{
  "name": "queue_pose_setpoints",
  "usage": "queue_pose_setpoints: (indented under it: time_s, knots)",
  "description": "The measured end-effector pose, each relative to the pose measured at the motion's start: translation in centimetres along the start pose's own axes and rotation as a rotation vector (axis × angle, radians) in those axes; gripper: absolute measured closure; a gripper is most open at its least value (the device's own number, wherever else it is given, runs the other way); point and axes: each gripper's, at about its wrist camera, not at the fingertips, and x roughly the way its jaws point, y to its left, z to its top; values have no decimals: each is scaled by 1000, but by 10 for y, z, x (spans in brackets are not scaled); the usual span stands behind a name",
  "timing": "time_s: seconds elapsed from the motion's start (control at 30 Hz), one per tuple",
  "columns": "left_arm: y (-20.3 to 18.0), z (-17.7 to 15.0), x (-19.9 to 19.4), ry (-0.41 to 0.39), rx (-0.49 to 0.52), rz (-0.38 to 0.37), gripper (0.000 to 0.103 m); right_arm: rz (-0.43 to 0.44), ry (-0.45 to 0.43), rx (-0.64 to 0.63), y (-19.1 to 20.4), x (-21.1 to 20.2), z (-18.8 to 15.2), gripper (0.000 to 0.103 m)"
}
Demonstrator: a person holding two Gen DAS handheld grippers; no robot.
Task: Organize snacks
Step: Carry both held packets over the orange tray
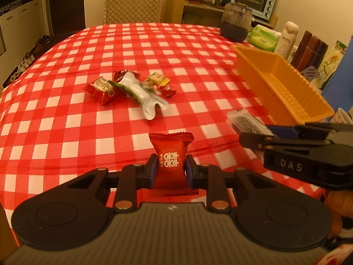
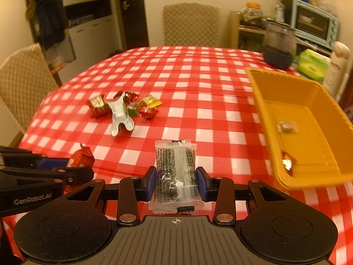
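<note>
My left gripper [image 1: 169, 165] is shut on a red candy packet [image 1: 169, 154] with white characters, held above the checked tablecloth. My right gripper [image 2: 176, 177] is shut on a clear packet of dark snack [image 2: 175, 172]. In the left wrist view the right gripper [image 1: 256, 140] shows at the right edge with its clear packet [image 1: 245, 121]. In the right wrist view the left gripper [image 2: 79, 172] shows at the left edge with the red candy packet [image 2: 82, 156]. An orange tray [image 2: 271, 119] lies to the right with two small wrapped sweets [image 2: 286, 127] inside.
A pile of loose snacks [image 1: 132, 86] lies mid-table: red wrappers, a silver pouch [image 2: 119, 114], yellow and green sweets. A dark jar [image 1: 236, 22], green tissue pack [image 1: 263, 37], white bottle [image 1: 288, 37] and boxes line the far right. Chairs [image 2: 190, 24] stand around the table.
</note>
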Motion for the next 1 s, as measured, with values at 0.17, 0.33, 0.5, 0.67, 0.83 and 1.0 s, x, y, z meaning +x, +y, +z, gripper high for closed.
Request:
queue_pose_setpoints:
  time_s: [0.17, 0.33, 0.5, 0.67, 0.83, 1.0]
  knots:
    - [-14, 2, -18, -12, -14, -15, 79, -8, -25, 33, -1, -33, -5, 64]
    - [-29, 1, -32, -19, -7, -25, 79, -21, -55, 69, -6, -61, -8, 64]
    - [-42, 0, -42, -30, -3, -36, 79, -37, -80, 87, -13, -83, -10, 64]
    - [-51, 0, -48, -38, 4, -42, 79, -52, -99, 98, -18, -98, -13, 64]
    - [-56, 1, -52, -45, 8, -48, 80, -62, -113, 107, -23, -106, -13, 64]
    - [-61, 2, -54, -48, 13, -57, 80, -69, -123, 118, -26, -111, -13, 64]
